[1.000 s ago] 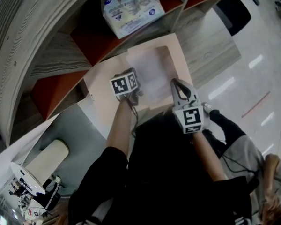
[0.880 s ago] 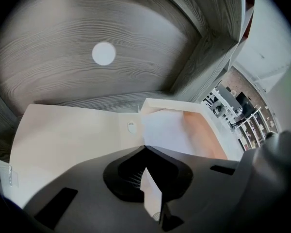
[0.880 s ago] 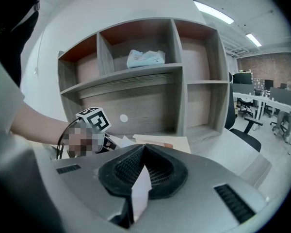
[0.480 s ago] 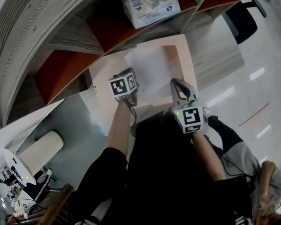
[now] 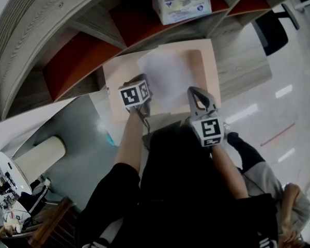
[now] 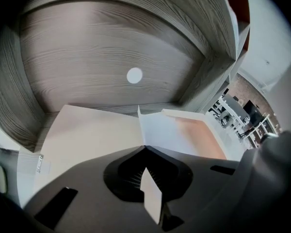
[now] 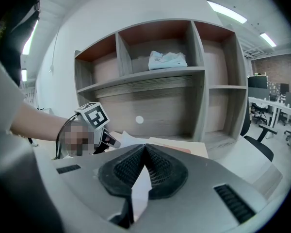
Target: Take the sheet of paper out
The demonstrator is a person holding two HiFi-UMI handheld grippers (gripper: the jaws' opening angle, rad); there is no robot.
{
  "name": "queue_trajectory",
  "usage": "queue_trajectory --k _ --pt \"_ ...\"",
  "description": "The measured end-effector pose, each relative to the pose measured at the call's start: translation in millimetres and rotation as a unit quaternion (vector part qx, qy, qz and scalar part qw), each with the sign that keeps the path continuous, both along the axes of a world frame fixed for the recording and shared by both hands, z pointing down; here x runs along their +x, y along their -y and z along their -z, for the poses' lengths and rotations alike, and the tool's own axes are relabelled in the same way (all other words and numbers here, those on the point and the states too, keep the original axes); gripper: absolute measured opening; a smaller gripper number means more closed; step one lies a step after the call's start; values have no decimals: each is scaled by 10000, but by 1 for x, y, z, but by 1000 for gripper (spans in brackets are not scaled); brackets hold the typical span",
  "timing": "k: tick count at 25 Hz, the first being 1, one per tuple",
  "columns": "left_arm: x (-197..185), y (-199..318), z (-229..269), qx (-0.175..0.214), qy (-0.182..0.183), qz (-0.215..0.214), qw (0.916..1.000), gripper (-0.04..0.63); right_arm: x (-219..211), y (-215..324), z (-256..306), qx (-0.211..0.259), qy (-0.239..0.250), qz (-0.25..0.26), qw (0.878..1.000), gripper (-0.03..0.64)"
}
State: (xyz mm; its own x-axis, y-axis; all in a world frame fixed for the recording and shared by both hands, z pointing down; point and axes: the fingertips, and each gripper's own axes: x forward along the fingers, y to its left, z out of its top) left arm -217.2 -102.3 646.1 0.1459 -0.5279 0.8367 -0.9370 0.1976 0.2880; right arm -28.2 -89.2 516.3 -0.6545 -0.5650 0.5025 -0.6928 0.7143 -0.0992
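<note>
**Sheet of paper** [image 5: 165,76]: white. It lies across the face of a peach folder [image 5: 121,79], and a strip of folder shows on each side of it.

**Folder:** it sits over the near corner of the table [image 5: 243,61], with its near-left corner jutting past the edge. Whether it rests on the table or is held up cannot be told.

**Your left claw** [image 6: 145,148]: closed tight on a thin pale edge, apparently the folder's near edge. A sliver of that edge shows between the pads, just left of the sheet.

**Your right claw** [image 7: 144,148]: closed on the sheet at its near-right edge, with white paper pinched between the ribbed pads.

**Surroundings:** a wooden shelf unit [image 5: 67,40] with red back panels stands behind the table. A plastic-wrapped pack [image 5: 182,1] lies in its top middle compartment.
</note>
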Motion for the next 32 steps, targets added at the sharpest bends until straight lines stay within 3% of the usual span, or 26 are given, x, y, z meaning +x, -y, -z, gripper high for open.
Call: queue_trajectory --k 13,19,26,32 --pt "-26 -18 41 356 790 -297 9958 43 -27 -9 -3 -59 130 376 9992 17" --pt "-32 -28 71 571 1285 -569 9884 43 -31 -8 -4 -54 156 499 9986 17" --pt "-36 -45 106 810 1599 -728 9811 43 -35 -5 -14 -152 214 712 9971 17" --pt "-31 -48 140 1150 1887 -1006 9701 43 -47 -4 -15 -138 312 998 9944 17"
